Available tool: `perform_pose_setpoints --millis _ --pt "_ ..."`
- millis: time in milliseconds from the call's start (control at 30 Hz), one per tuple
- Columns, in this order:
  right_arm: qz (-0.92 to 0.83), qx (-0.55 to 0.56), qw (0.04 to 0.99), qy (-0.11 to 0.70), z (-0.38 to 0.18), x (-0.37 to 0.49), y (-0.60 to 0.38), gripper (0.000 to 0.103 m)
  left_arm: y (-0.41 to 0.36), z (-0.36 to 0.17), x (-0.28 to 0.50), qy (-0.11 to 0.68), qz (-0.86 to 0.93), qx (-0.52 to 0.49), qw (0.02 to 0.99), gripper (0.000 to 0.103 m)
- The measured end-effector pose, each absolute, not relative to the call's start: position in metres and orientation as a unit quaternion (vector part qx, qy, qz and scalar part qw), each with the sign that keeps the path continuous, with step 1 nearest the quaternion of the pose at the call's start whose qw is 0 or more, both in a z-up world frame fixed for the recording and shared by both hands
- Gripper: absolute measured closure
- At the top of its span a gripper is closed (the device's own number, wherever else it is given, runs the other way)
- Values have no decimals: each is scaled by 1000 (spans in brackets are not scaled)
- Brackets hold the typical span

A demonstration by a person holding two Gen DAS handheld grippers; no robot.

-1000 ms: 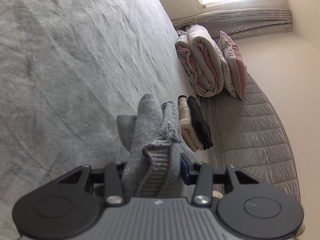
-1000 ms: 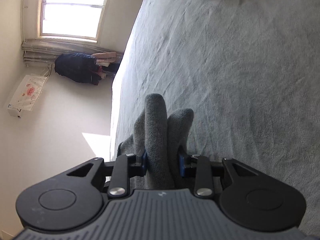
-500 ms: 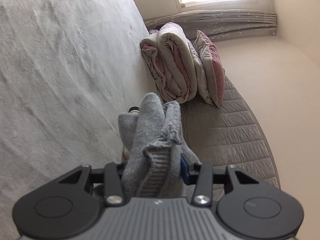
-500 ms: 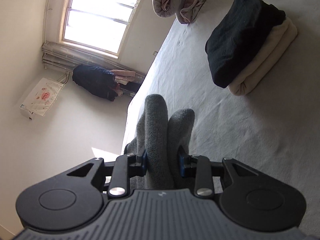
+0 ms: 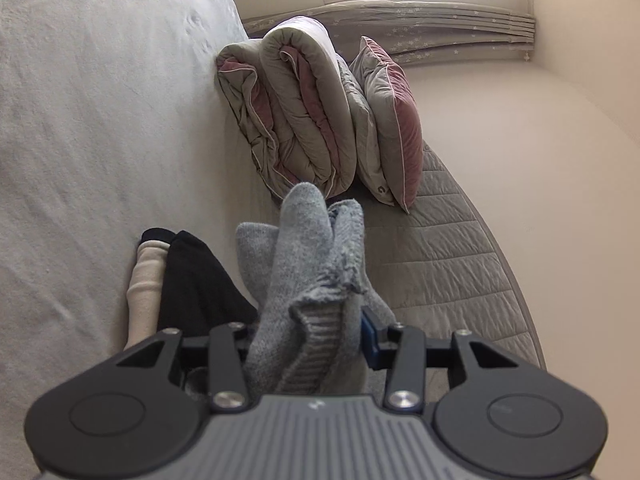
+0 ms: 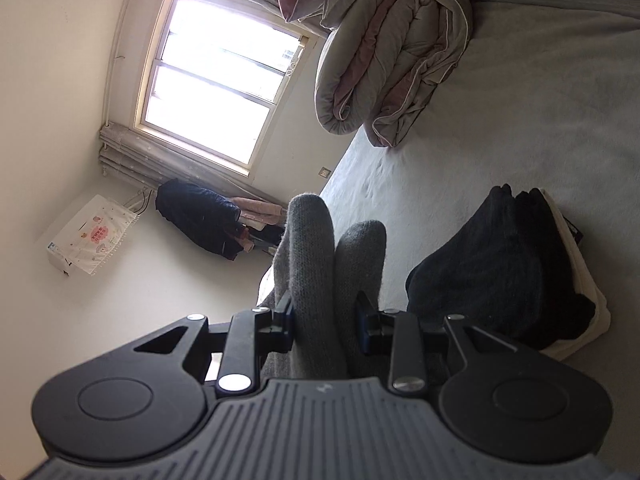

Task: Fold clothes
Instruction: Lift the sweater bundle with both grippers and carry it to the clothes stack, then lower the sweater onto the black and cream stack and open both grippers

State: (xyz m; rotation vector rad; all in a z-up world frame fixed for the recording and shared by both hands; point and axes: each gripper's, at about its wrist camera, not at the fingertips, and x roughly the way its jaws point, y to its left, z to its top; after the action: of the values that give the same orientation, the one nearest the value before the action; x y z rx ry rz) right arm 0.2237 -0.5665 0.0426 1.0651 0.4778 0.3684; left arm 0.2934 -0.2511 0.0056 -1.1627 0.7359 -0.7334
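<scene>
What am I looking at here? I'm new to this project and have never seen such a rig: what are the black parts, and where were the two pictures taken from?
No robot here: a person holds a two-finger gripper in each hand, each with a fisheye camera looking along its fingers. The black shapes at the bottom are the gripper bodies. In the left-hand view the left gripper is closed on a grey knitted garment; in the right-hand view the right gripper clamps grey knit too, probably the same garment. On the bed lies a folded pile, a black garment on a cream one, with a rolled duvet and a pillow beyond.
</scene>
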Motion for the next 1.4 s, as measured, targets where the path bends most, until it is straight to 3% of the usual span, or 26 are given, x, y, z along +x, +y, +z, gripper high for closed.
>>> perform_pose_setpoints --millis 200,367,467,500,567,667,800,867,933,1167,1367,1400 --pt "151 508 822 206 28 242 -597 70 -289 -11 318 343 -338 -532 697 60" --pt "133 542 805 199 -19 258 -616 69 -302 -44 327 339 -315 -513 723 60" --pt "115 541 811 192 -54 263 -616 64 -301 -63 330 330 -294 -491 750 54" --pt "115 543 812 183 -63 262 -616 56 -299 -68 331 325 -295 -490 753 52" --pt "133 556 805 156 -76 257 -616 51 -292 -66 331 311 -302 -478 764 49" --pt "129 531 827 129 -69 246 -617 49 -281 -51 329 276 -294 -448 798 42" --pt "72 429 896 82 -37 225 -604 48 -272 -31 334 223 -303 -431 820 42" --pt "55 370 926 52 -24 215 -592 54 -273 -21 335 200 -315 -418 828 43" --pt "48 313 948 28 -15 208 -577 67 -281 -18 337 188 -330 -392 838 46" --pt "32 204 976 73 -24 225 -547 89 -297 -38 349 206 -328 -344 855 57" --pt "53 237 967 78 -37 223 -559 88 -288 -48 352 226 -317 -358 849 59" --pt "61 246 965 73 -36 221 -560 81 -286 -45 352 230 -316 -359 847 56"
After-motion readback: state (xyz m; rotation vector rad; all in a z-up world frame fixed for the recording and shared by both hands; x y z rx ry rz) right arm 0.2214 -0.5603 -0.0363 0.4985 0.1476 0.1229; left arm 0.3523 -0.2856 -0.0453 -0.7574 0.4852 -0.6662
